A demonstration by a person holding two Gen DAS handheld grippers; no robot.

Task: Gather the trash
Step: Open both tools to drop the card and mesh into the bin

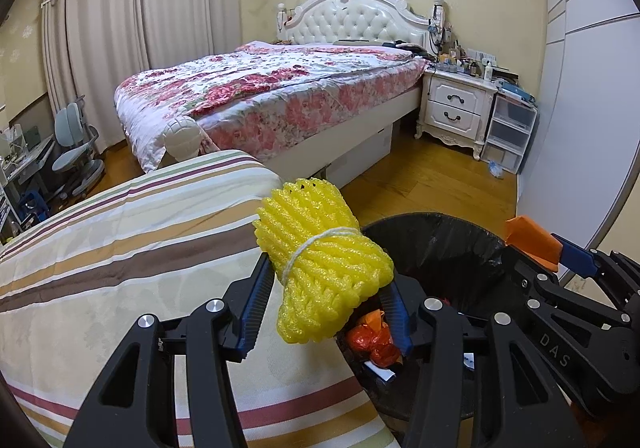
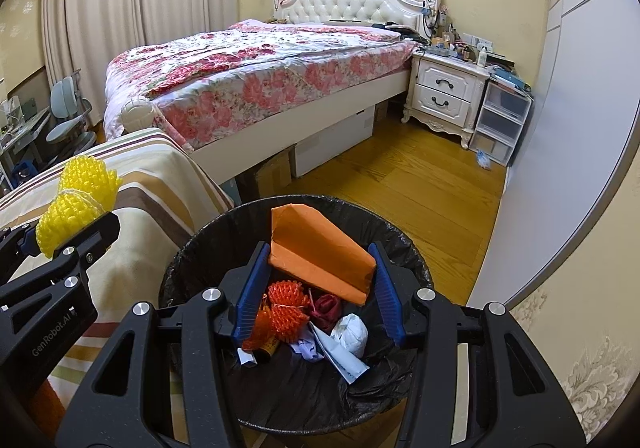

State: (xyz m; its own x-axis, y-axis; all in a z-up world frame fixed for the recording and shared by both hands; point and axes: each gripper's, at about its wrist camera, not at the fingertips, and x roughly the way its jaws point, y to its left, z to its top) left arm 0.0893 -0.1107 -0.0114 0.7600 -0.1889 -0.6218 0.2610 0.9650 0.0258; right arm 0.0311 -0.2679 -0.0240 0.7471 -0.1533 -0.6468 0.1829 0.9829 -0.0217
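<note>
Right claw (image 2: 318,280) clamps orange paper (image 2: 320,252) above bin (image 2: 416,268).

The yellow foam net (image 1: 324,260) is looking spongy and matt. The bin liner (image 2: 208,244) is showing glossy crinkled black plastic; the wood floor (image 2: 400,184) is shining smoothly.

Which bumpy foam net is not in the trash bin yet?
The yellow foam net, tied with white string, held in the left gripper beside the bin. The orange foam nets already lie inside it.
</note>
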